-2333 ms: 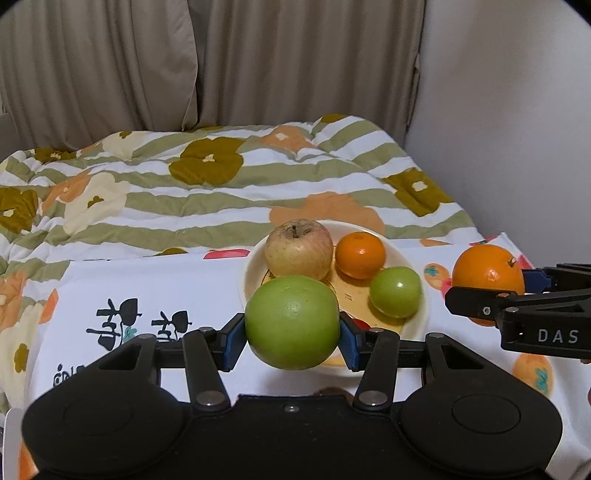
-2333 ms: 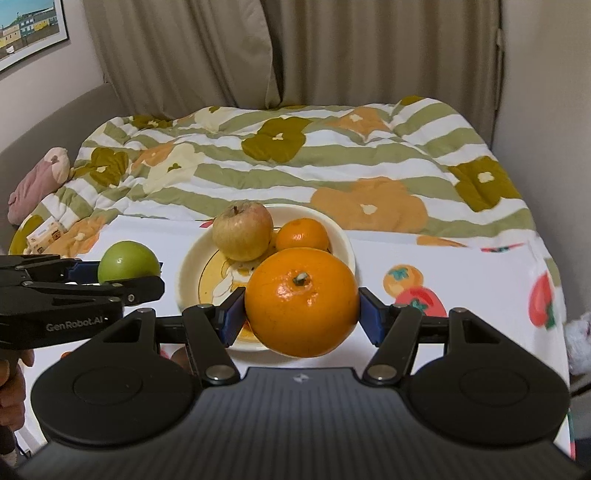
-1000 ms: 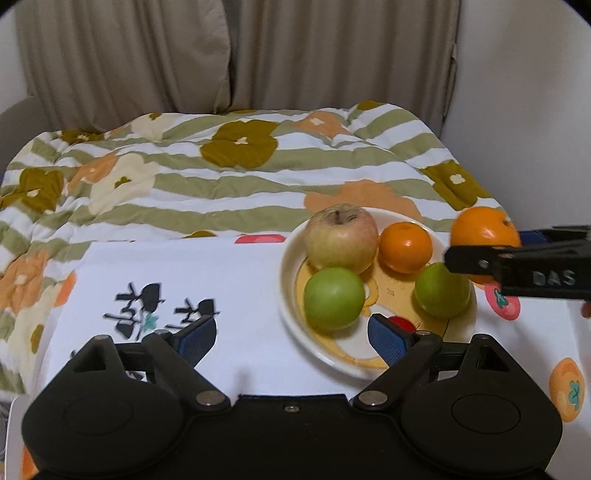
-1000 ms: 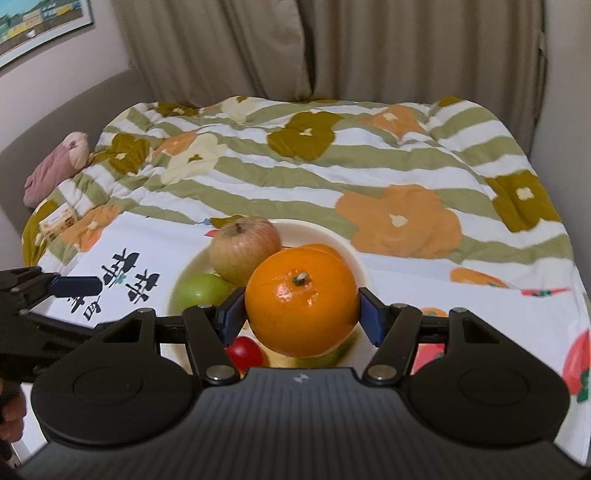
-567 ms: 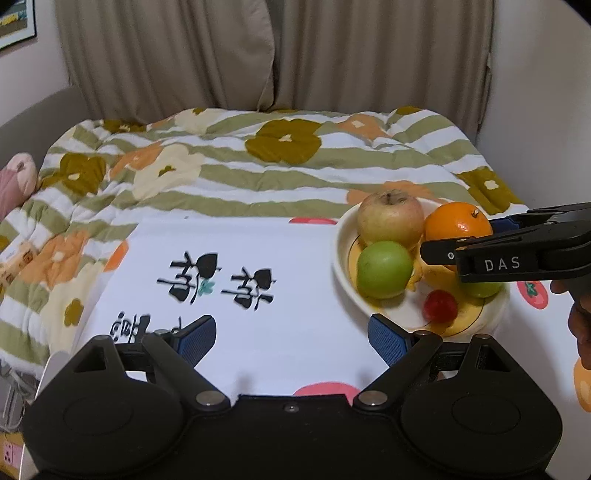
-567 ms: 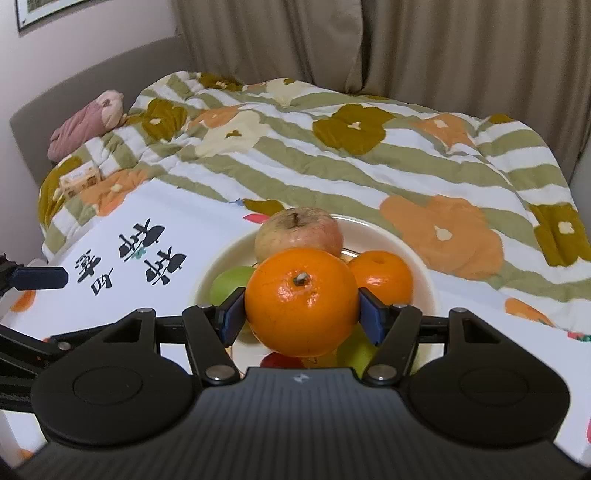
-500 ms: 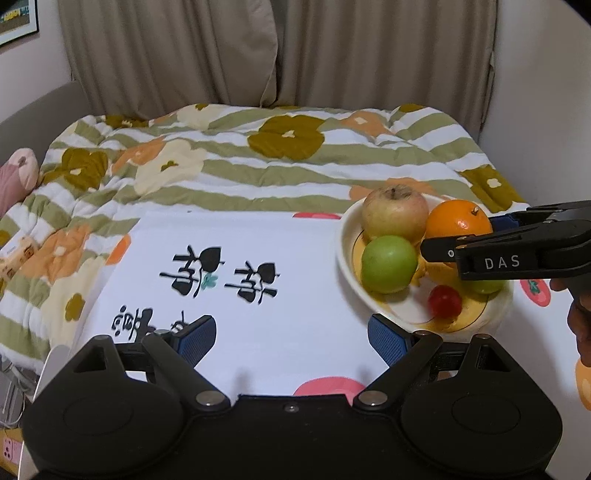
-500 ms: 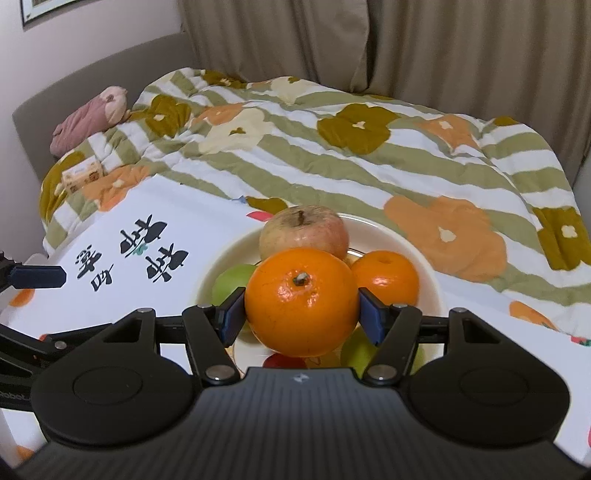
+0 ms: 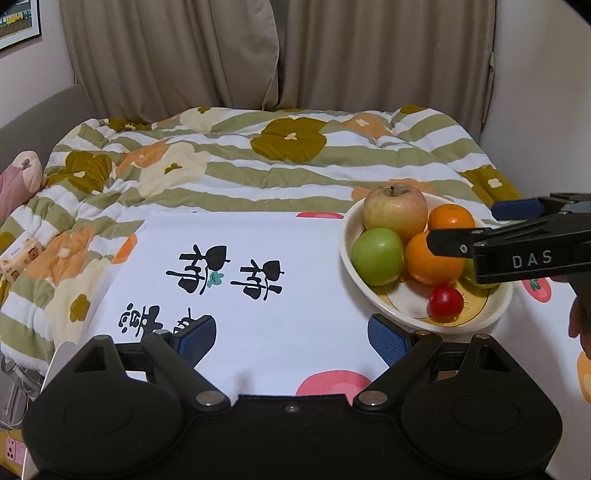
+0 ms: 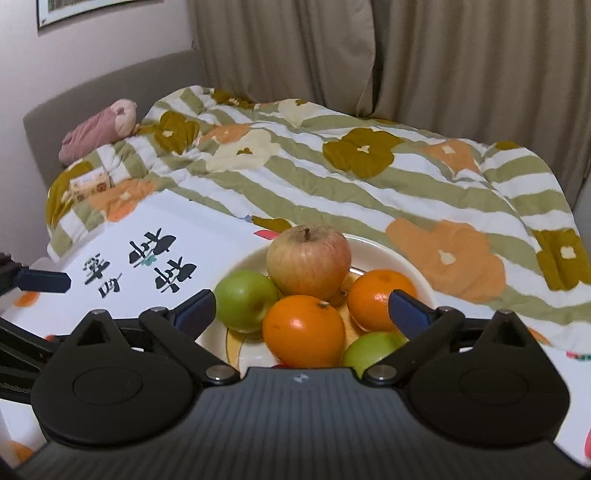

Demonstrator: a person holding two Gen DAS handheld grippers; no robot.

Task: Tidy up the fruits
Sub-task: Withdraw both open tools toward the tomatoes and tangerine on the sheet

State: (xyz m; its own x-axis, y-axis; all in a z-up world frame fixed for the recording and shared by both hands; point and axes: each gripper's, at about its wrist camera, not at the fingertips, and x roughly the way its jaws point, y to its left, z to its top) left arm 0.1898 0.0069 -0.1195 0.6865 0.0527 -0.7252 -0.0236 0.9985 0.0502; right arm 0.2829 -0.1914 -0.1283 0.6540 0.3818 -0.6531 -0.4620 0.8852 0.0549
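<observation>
Large orange (image 10: 303, 329) rests in bowl (image 10: 384, 253), between the right tool's (image 10: 302, 308) spread fingers.

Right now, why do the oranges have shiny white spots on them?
That is glare from room light: in the right wrist view the big orange shows one white spot; in the left wrist view the small orange does too. Both views bend straight edges at the corners.

- A home bedroom: a bed with a quilt (image 9: 258, 162) in green stripes and orange and olive flowers fills the room.
- A grey upholstered headboard (image 10: 110, 96) runs along the quilt's left edge, with a pink plush toy (image 10: 99, 133) against it.
- Beige curtains (image 9: 280, 55) hang behind the bed's far edge.
- A framed picture (image 9: 18, 22) hangs on the pinkish wall.
- A plate (image 9: 354, 273) of fruit sits on a printed cloth (image 9: 240, 288) by the quilt's near edge.
</observation>
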